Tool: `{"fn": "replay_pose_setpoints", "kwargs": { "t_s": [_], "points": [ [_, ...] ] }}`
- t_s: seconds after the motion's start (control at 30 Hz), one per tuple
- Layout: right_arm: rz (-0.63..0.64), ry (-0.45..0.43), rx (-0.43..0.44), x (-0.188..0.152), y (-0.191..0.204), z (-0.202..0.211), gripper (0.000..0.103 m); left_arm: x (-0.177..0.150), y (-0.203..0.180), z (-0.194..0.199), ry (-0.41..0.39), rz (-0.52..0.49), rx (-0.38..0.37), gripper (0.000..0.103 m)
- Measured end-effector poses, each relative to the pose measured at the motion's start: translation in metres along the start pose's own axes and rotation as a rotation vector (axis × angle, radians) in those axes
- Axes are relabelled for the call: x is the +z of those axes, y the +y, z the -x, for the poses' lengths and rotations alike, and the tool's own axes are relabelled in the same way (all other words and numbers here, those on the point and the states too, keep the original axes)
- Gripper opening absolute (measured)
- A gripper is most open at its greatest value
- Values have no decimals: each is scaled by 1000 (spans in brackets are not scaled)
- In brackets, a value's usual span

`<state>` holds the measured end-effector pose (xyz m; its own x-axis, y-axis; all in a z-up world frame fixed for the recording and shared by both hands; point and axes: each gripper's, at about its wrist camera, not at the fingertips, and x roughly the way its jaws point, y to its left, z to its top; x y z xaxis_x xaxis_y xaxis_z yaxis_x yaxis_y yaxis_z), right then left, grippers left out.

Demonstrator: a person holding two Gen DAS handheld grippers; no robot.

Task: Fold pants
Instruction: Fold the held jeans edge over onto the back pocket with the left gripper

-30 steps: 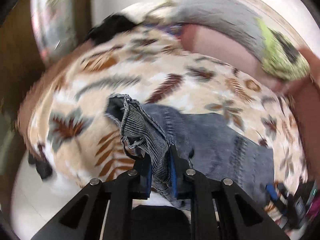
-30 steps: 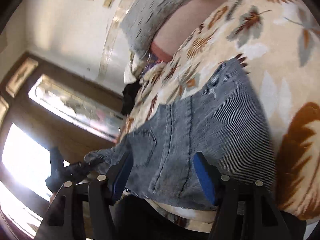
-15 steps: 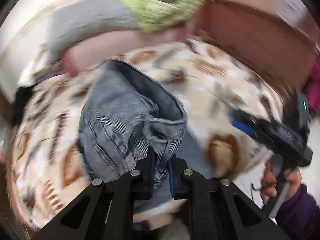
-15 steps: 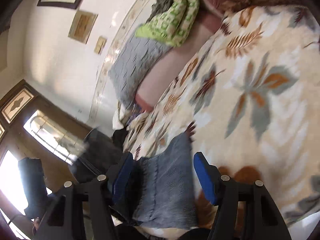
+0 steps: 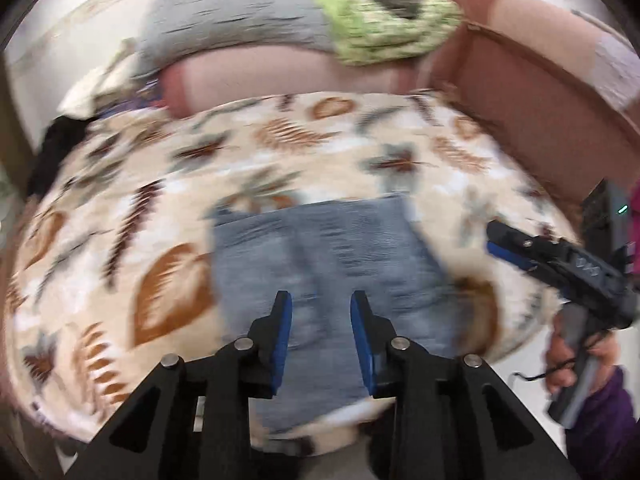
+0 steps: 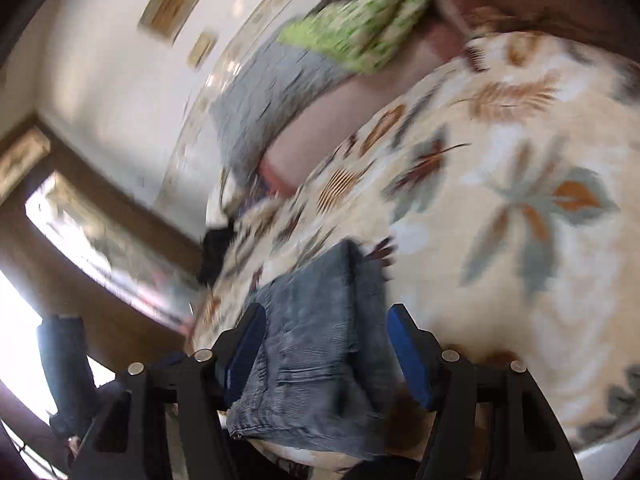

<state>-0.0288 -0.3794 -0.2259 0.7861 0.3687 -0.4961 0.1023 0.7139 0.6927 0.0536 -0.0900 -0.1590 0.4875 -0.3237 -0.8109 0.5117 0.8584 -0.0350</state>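
Blue-grey denim pants [image 5: 320,248] lie in a flat folded rectangle near the front edge of a leaf-print blanket [image 5: 280,140]. My left gripper [image 5: 318,300] hovers over the folded pants with its jaws opening; the cloth lies below the blue pads, not pinched. My right gripper [image 5: 505,240] reaches in from the right, held by a hand [image 5: 572,364] in a purple sleeve. In the right wrist view the pants [image 6: 316,280] lie under my right gripper [image 6: 326,312], whose jaws stand wide apart with nothing gripped. Both views are motion-blurred.
A grey pillow [image 5: 232,20], a green patterned cloth [image 5: 384,28] and a pink bolster [image 5: 272,76] line the far side of the bed. A brown padded side [image 5: 540,120] rises at the right. A black item [image 5: 56,148] sits at the left edge.
My left gripper swung the pinched end of the pants across the bed and let go; the pants now lie flat and folded. My right gripper drew back and rose, staying open.
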Motion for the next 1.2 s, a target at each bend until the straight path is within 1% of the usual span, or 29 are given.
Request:
{"fn": "replay_pose_setpoints", "kwargs": {
  "t_s": [0.07,0.1,0.2,0.23,0.3,0.4,0.43,0.5,0.53,0.57,0.6,0.63,0.7,0.77,0.83,0.9,0.97,1.03,1.13,1.17,1.2],
  "points": [
    [69,71,-62,7,26,-28,67,-1,19,-10,12,41,63,31],
    [99,94,-74,10,37,-40,67,0,27,-16,16,59,84,31],
    [169,117,-102,19,69,-72,67,13,45,-35,18,105,115,31],
    [185,128,-107,22,77,-81,67,20,52,-47,31,122,126,31],
    [203,165,-143,24,88,-106,67,31,58,-65,42,144,129,31],
    [205,206,-209,22,83,-139,67,43,63,-108,98,152,147,31],
    [212,223,-261,20,76,-152,67,44,66,-120,115,156,143,31],
    [208,267,-373,13,56,-170,67,41,71,-146,157,177,154,40],
    [191,285,-380,10,44,-175,67,39,72,-151,165,187,159,50],
    [191,265,-370,8,35,-176,67,36,75,-160,167,196,175,62],
    [234,250,-383,6,34,-177,67,34,76,-163,170,203,194,68],
    [264,254,-395,5,36,-178,67,33,78,-164,174,215,206,71],
    [279,256,-409,5,40,-176,68,34,79,-159,182,217,200,70],
    [257,263,-365,9,42,-165,69,34,83,-146,187,238,184,69],
    [207,252,-337,10,40,-145,68,30,85,-128,171,241,192,68],
    [168,231,-307,6,43,-119,69,23,78,-105,133,203,193,68],
    [196,238,-285,-4,52,-100,69,12,65,-81,91,154,161,68],
    [230,254,-278,-15,58,-91,69,2,55,-70,80,121,150,68],
    [294,316,-307,-39,60,-85,69,-19,40,-71,113,65,145,68],
    [297,337,-314,-47,57,-85,69,-31,33,-80,146,30,164,68],
    [301,348,-322,-54,53,-84,69,-39,29,-87,159,10,175,68]
  ]
}}
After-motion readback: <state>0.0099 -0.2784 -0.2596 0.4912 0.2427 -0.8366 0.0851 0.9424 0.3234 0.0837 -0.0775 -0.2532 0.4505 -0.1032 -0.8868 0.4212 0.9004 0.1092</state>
